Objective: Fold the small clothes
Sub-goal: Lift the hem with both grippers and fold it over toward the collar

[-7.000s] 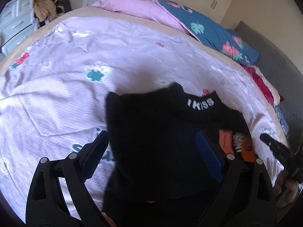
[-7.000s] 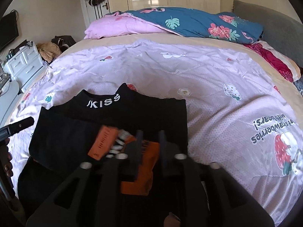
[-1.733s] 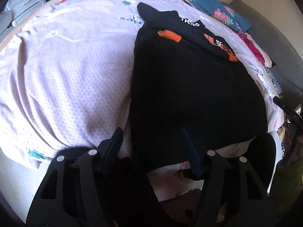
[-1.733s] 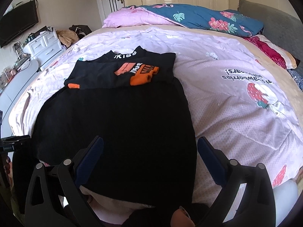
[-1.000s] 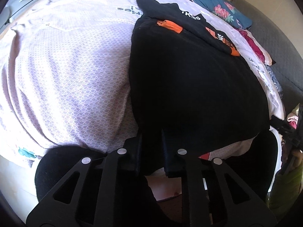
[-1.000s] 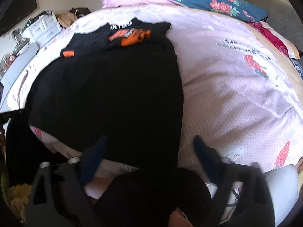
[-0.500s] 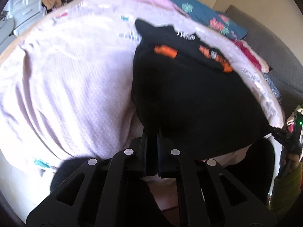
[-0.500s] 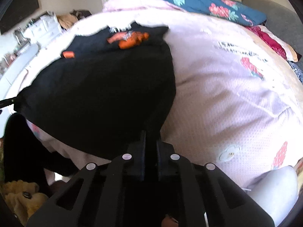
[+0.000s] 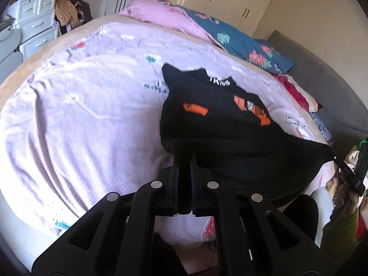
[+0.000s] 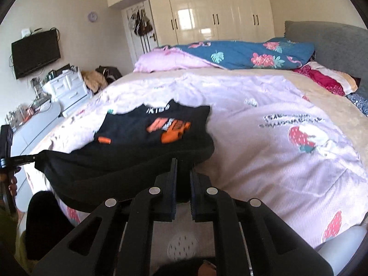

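A black top (image 9: 220, 124) with orange patches and white collar lettering lies on the pink quilt (image 9: 87, 105); its sleeves are folded in. My left gripper (image 9: 184, 161) is shut on the bottom hem's left corner. My right gripper (image 10: 183, 163) is shut on the hem's right corner. Both hold the hem lifted off the bed, stretched between them. The top also shows in the right wrist view (image 10: 142, 142). The right gripper's tip shows at the left wrist view's right edge (image 9: 345, 168); the left gripper's tip shows at the right wrist view's left edge (image 10: 20, 159).
A pink and blue floral duvet (image 10: 225, 55) is piled at the bed's far end. A grey headboard (image 10: 326, 39) stands at the right. White drawers (image 10: 69, 89) and a wall TV (image 10: 35, 53) are at the left. Cream wardrobes (image 10: 218, 11) line the back wall.
Both grippers closed on the hem's corners about a second ago, then lifted the hem up off the bed's near edge and carried it toward the collar.
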